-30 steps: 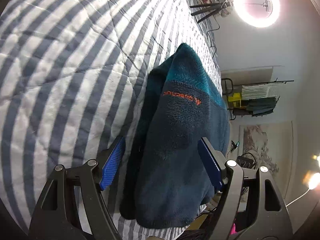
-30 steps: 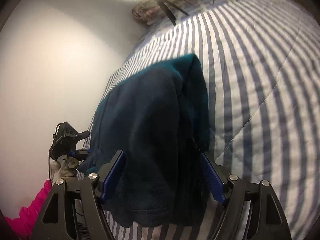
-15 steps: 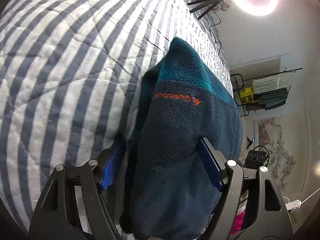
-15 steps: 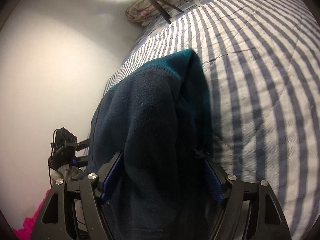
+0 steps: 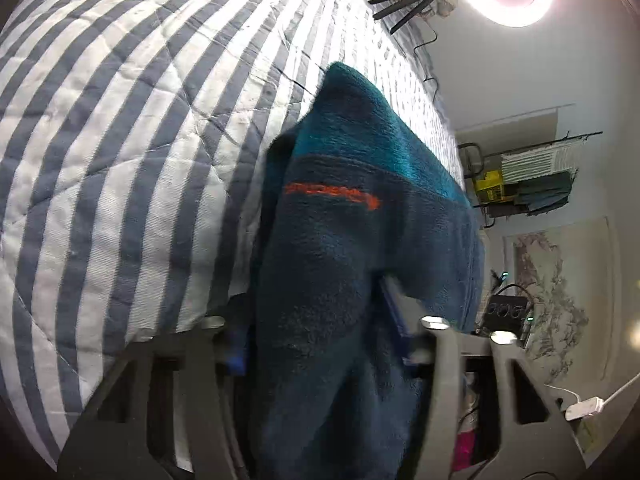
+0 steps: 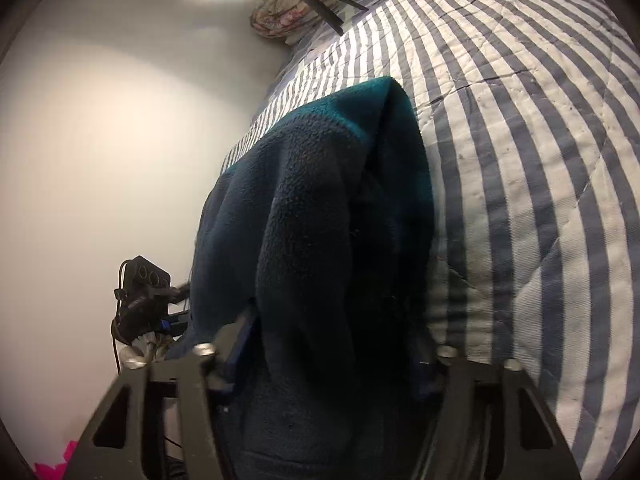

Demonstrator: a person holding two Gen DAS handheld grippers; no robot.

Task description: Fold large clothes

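On the striped quilt (image 5: 120, 128) the fleece (image 5: 340, 260) is pinched by left gripper (image 5: 320, 340) and right gripper (image 6: 332, 360); thick bunched pile could slip out, undoing the fold.

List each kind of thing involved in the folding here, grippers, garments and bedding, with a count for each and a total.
Grippers: 2, the left gripper and the right gripper, each closing on fleece
Garments: 1, the dark blue and teal fleece jacket
Bedding: 1, the blue and white striped quilt
Total: 4
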